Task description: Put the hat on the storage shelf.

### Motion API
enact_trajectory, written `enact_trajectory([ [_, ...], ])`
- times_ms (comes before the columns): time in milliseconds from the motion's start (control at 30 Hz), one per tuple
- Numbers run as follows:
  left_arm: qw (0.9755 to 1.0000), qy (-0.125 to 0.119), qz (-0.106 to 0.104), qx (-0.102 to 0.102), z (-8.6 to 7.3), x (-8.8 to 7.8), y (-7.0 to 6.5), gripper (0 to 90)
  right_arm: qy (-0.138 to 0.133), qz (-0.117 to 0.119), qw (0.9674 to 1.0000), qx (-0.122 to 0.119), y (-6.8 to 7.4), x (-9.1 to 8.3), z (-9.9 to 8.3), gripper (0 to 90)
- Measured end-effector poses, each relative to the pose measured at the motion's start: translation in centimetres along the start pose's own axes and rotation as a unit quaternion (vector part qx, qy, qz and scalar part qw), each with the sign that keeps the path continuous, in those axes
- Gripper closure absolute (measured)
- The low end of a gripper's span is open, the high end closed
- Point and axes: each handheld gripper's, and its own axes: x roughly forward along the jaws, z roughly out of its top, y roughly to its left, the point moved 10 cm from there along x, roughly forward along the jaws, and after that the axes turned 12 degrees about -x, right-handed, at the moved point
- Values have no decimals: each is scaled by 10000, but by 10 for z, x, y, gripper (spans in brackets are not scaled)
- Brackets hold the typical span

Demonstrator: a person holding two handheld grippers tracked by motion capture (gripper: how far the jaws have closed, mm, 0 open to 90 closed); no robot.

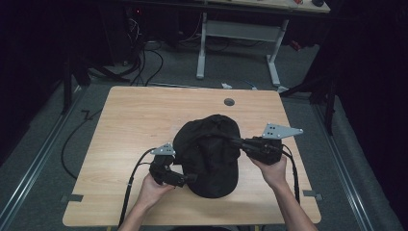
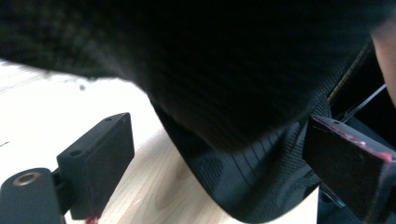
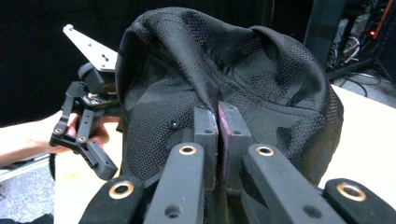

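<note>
1. The black mesh fabric cap (image 1: 210, 154) is lying mid-table on the light wooden table (image 1: 130, 120), its long axis running near to far, brim toward the person.
2. The right gripper (image 3: 218, 122) is pinching the cap's fabric (jaws clamped together).
3. The left gripper (image 2: 215, 158) is standing released, its jaws spread around the brim edge.

A: What carries everything here?

B: A light wooden table (image 1: 130, 125) with rounded corners, seen from above in the high view. It has a small round grey hole (image 1: 229, 102) near its far edge.

A: And what lies on it?

B: A black mesh cap (image 1: 211, 159), sitting right of the middle toward the near edge. Its brim end rests on the wood; the rest looks partly lifted.

A: What is the table on?

B: A grey carpeted floor (image 1: 43, 159), with black cables trailing over it
</note>
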Motion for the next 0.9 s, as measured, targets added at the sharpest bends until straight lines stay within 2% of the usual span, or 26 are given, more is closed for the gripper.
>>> enact_trajectory([
  [167, 9999, -5, -137, -47, 1, -2, -5, 159, -37, 46, 10000, -61, 1, 2, 3, 876],
  [200, 9998, 3, -180, -58, 0, -2, -7, 211, -57, 55, 9999, -66, 0, 3, 3, 877],
  [300, 9994, 44, -332, 48, -3, -5, -12, 263, -9, 38, 9999, -93, -1, 5, 1, 876],
  [367, 9994, 35, -306, 160, -5, -5, -12, 316, 48, -1, 9999, -149, -1, 8, 0, 876],
  [467, 9993, 84, -304, 224, -7, -6, -12, 344, 144, -70, 9997, -184, -2, 10, -1, 876],
  [533, 9992, 103, -342, 154, -6, -7, -14, 363, 165, -104, 9996, -214, -3, 11, -1, 875],
  [700, 9987, 192, -447, 149, -7, -11, -16, 442, 215, -187, 9992, -297, -6, 13, 1, 874],
  [867, 9976, 402, -452, 322, -16, -12, -19, 596, 294, -313, 9985, -339, -10, 16, 4, 870],
  [900, 9973, 452, -447, 360, -18, -11, -19, 596, 294, -313, 9985, -339, -10, 16, 4, 870],
])
